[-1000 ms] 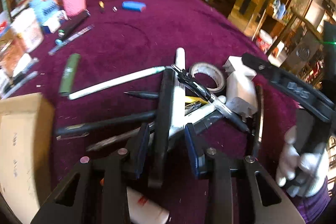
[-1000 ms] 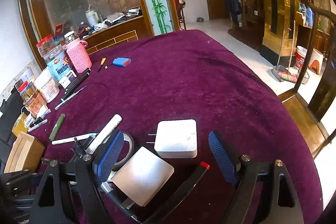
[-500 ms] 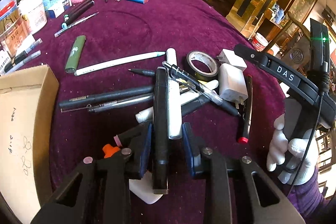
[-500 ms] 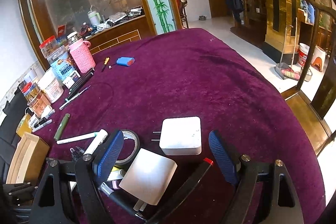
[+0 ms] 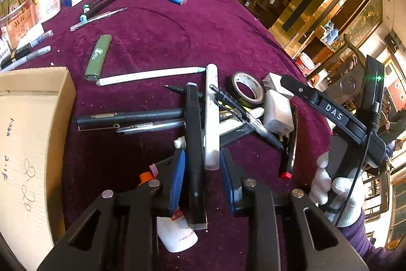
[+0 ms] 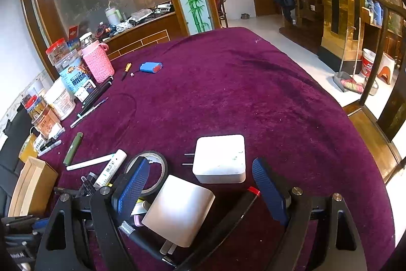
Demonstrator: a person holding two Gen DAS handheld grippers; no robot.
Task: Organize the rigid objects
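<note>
Holding the black marker point(image 5: 194, 156) between the pads of the left gripper point(image 5: 202, 178), I judge the step in hand to be lifting it clear of the heap of pens and carrying it to the cardboard box point(image 5: 30, 144) at the near left edge of the table point(image 5: 215, 24). The jaws have just been closing, and the marker stands between them; the left pad lies against its side, the right pad looks a little apart, with a white marker point(image 5: 212, 116) lying alongside, so I cannot say the grip is firm. The black one runs lengthwise away from the camera, its far end resting across two dark pens point(image 5: 132, 116) that lie crosswise under it. To do this well I want the pinch squared on the black barrel alone, with the white marker left out, and a straight rise before any sideways swing, so the far end does not drag the pens or the tape roll point(image 5: 247, 90) beside the pile. The right gripper point(image 6: 200, 183) hangs spread wide over two white chargers point(image 6: 220, 159) near the table's near right edge, pinching nothing; I would keep it still so it does not nudge the heap while the left one lifts.
</note>
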